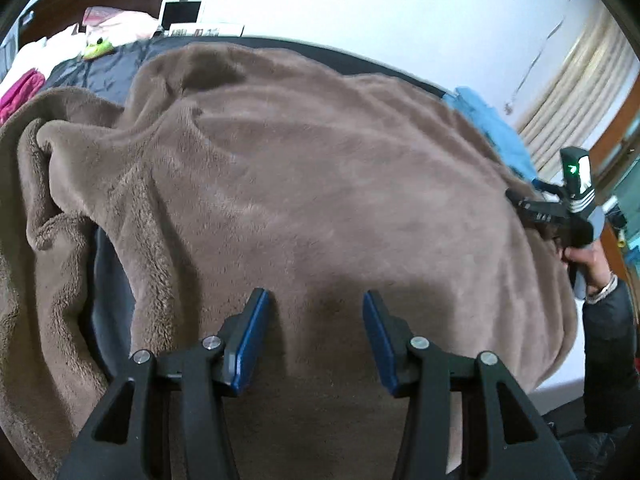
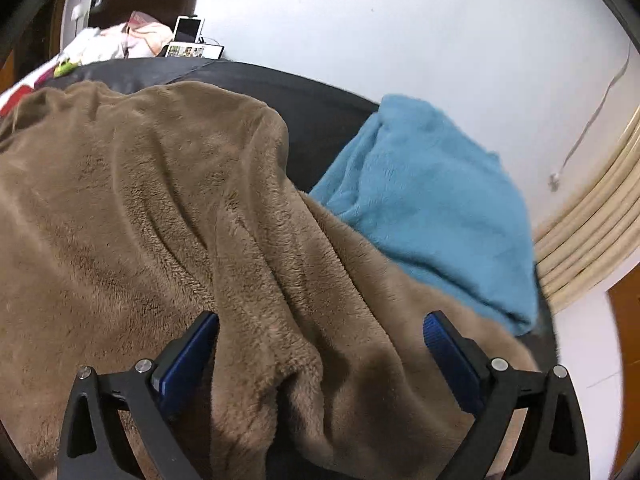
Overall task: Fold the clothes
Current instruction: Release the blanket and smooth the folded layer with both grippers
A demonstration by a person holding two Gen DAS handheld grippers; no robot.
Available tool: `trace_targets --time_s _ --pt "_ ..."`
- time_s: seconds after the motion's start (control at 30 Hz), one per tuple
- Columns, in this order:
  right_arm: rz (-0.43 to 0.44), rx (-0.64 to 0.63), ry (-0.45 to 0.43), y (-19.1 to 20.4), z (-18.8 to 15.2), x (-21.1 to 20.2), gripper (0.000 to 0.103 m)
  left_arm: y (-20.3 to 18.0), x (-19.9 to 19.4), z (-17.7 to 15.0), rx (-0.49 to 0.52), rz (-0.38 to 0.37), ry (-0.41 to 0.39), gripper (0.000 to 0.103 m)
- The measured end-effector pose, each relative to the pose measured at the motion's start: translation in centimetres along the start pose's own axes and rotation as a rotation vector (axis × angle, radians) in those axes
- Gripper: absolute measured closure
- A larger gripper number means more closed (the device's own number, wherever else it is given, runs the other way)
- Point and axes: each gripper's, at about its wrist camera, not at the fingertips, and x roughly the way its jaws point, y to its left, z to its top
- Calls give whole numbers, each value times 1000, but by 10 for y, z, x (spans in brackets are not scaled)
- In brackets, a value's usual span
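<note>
A large brown fleece garment (image 1: 304, 184) lies spread and rumpled over a dark bed cover (image 1: 108, 72); it also fills the right wrist view (image 2: 152, 216). My left gripper (image 1: 316, 300) is open, its blue pads just above the near part of the brown fleece. My right gripper (image 2: 320, 320) is open wide, its pads on either side of a raised ridge of the brown fleece. The right gripper also shows in the left wrist view (image 1: 516, 200), at the fleece's right edge, held by a hand. A folded blue fleece garment (image 2: 432, 208) lies to the right of the brown one.
At the far end of the bed are pink and white clothes (image 1: 116, 26), a magenta item (image 1: 20, 92), a green toy (image 1: 96, 48) and a tablet (image 2: 189, 30). A white wall stands behind. A cream radiator (image 2: 592, 240) is at the right.
</note>
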Motion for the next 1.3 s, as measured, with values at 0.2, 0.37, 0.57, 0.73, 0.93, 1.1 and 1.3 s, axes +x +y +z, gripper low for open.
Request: trace_targets --time_s 0.2,0.37,0.57,0.73,0.93,1.1,1.3 --pt "54 -40 -66 10 5 -43 2 -6 -10 25 47 87 -16 50" --pt "273 178 -66 -9 50 -42 2 -22 -17 87 86 84 -106 48" --pt "498 376 67 22 90 -11 1 -17 42 167 -39 97 -50 48" --pt "419 372 212 61 109 41 1 12 95 196 -103 216 27 47" --pt "293 287 250 82 122 84 0 47 122 202 -146 309 3 48" --pt "236 258 185 89 142 101 0 56 134 216 -120 384 -26 47" --pt "219 259 110 94 167 120 0 64 148 234 -75 438 -58 42"
